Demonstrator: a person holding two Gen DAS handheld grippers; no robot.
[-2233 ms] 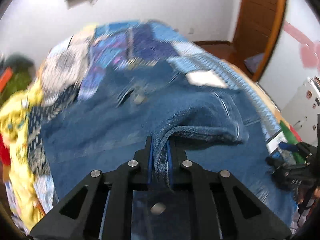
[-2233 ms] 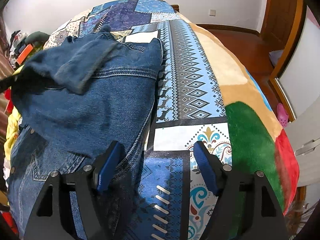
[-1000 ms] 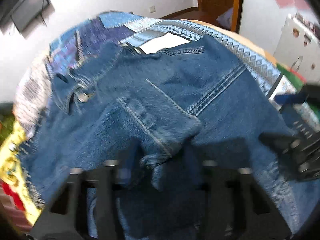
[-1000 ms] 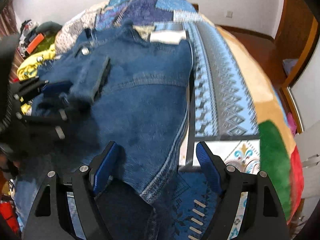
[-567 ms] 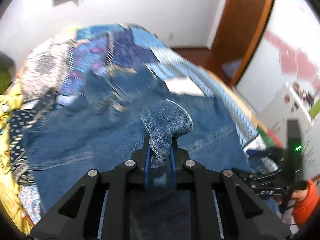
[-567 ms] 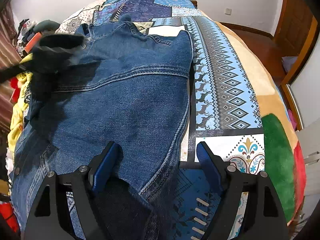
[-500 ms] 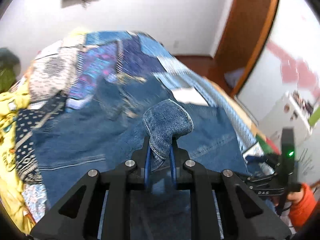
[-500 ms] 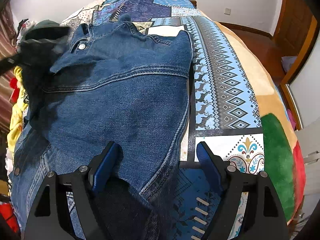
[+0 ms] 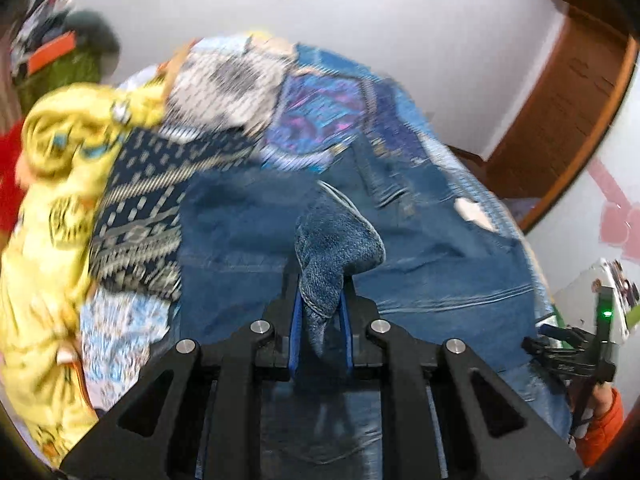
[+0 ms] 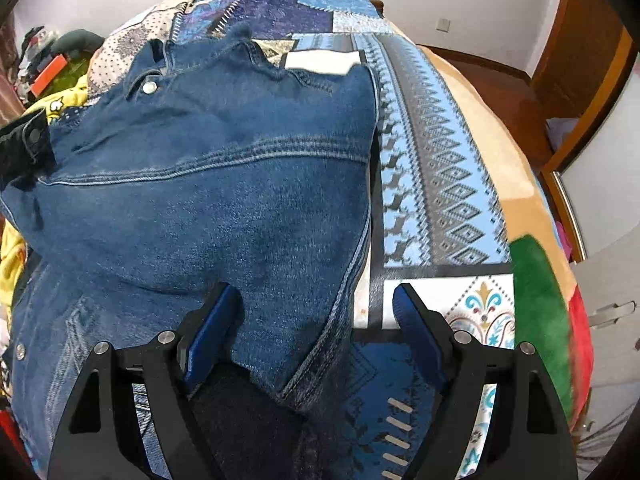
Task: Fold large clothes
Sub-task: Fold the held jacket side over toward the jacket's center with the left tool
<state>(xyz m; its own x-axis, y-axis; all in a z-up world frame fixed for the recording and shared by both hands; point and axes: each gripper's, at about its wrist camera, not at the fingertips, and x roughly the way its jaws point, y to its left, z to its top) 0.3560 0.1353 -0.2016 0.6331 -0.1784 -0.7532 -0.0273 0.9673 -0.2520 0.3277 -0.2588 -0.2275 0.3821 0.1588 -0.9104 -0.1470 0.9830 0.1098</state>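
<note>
**Denim jacket spread on the patchwork bed, one cuff pinched**

The denim jacket lies back-up across a bed covered by a patchwork blanket, its collar toward the far end and a metal snap button showing near the collar. The cloth is dark blue with pale double stitching running across the shoulders and down the side seam; the right-hand edge sits along a band of blue diamond pattern.

The left gripper is clenched on a bunched fold of the denim, which pokes up between the blue pads as a rounded lump. That view is blurred.

The right gripper is spread wide, its fingers either side of the jacket's lower edge, gripping nothing.

A heap of yellow clothing lies at the bed's left side.
</note>
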